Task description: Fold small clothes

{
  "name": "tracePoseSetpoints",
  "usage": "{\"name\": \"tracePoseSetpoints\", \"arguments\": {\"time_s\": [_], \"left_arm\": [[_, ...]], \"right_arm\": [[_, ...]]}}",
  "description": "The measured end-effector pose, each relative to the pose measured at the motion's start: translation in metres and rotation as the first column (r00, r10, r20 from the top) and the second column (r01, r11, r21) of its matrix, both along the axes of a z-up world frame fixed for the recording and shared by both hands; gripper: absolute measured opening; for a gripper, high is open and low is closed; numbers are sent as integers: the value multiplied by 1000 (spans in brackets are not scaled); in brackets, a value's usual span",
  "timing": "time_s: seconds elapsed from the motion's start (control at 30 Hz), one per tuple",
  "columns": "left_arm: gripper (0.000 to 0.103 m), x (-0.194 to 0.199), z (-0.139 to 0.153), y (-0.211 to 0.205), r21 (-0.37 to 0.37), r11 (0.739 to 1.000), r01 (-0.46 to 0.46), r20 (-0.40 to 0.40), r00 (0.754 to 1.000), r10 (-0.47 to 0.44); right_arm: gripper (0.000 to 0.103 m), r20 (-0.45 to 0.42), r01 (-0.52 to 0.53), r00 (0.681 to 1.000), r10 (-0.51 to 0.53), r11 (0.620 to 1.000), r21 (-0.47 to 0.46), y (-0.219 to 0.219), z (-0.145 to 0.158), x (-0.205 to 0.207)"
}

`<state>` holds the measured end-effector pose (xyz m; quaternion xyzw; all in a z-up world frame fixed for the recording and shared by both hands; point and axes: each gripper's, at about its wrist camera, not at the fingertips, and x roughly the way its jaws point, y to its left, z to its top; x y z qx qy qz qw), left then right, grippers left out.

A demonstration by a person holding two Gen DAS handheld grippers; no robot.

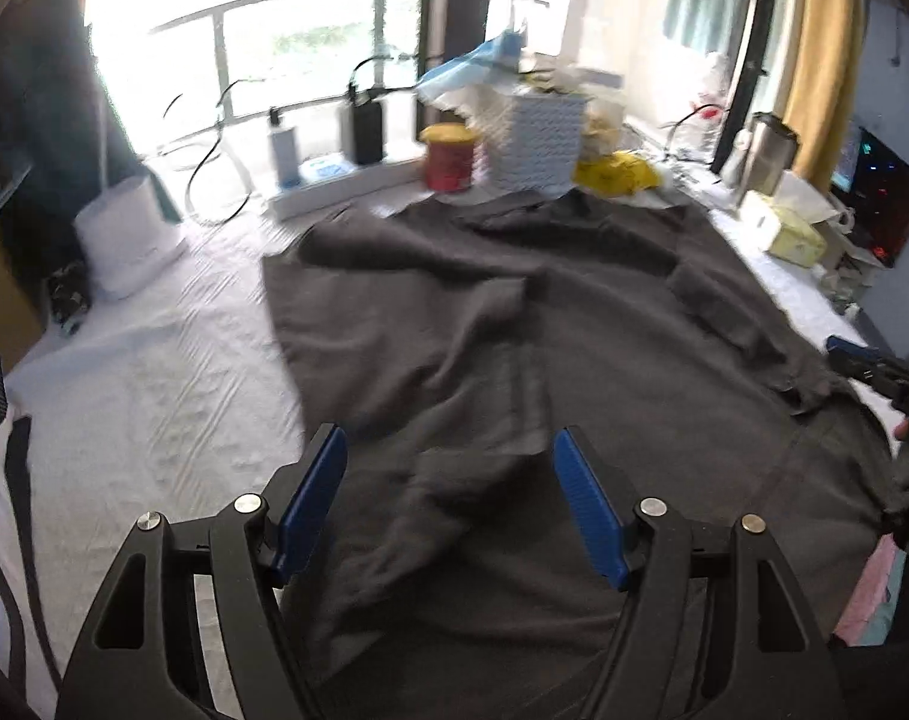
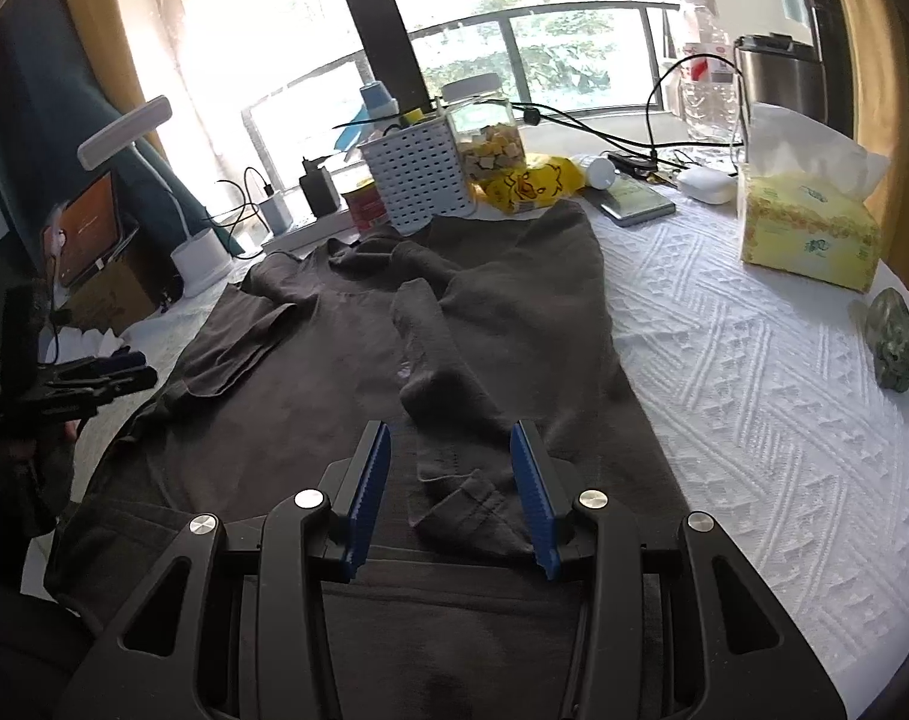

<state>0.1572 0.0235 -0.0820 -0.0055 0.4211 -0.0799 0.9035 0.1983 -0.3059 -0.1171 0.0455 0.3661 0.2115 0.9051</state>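
A dark grey T-shirt (image 1: 514, 330) lies spread and rumpled on the white textured tablecloth (image 1: 154, 396). It also shows in the right wrist view (image 2: 502, 312), with a sleeve folded in over its middle. My left gripper (image 1: 448, 450) is open and empty above the shirt's near part. My right gripper (image 2: 451, 438) is open and empty, its jaws on either side of the folded sleeve end (image 2: 466, 498), just above it. The right gripper shows at the right edge of the left wrist view (image 1: 874, 366); the left gripper shows at the left of the right wrist view (image 2: 94, 384).
At the table's far edge stand a white perforated basket (image 2: 418, 180), a red can (image 1: 448, 159), a jar (image 2: 490, 132), a yellow bag (image 2: 526, 183), cables and chargers. A tissue box (image 2: 808, 228) and a green figurine (image 2: 895, 342) sit on the right. A white lamp base (image 1: 127, 240) stands left.
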Motion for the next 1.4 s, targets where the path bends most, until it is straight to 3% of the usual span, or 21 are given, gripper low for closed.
{"name": "tracePoseSetpoints", "arguments": {"time_s": [0.13,0.27,0.5,0.8,1.0,1.13,1.2,1.33,1.4], "left_arm": [[72,0,-15,2,-45,999,10,-42,999,-12],[72,-1,-29,-15,-65,995,79,-79,993,-84],[72,-18,-34,-45,-46,977,208,-121,970,-213],[72,-22,-21,-37,-17,988,152,-28,988,-153],[72,-9,-29,-44,17,988,154,-33,988,-153],[71,-3,-43,-51,33,984,176,-86,981,-173],[64,-7,-43,-56,67,979,191,-72,980,-186],[19,-15,-40,-60,98,970,224,-61,974,-219],[13,-18,-39,-58,98,968,229,-69,972,-223]], "right_arm": [[44,1,-15,1000,15,1000,-7,8,1,-2],[44,3,-13,1000,13,1000,-13,11,3,-5],[44,2,1,1000,-1,1000,-29,10,5,-14],[44,-6,18,1000,-18,998,-57,2,4,-22],[44,-27,57,998,-59,996,-71,-15,-1,-26],[44,-45,87,995,-90,993,-82,-29,-6,-28],[44,-48,98,994,-103,991,-89,-36,-6,-29],[44,-51,117,991,-122,988,-100,-48,-6,-33],[44,-54,124,990,-130,986,-108,-52,-5,-37]]}}
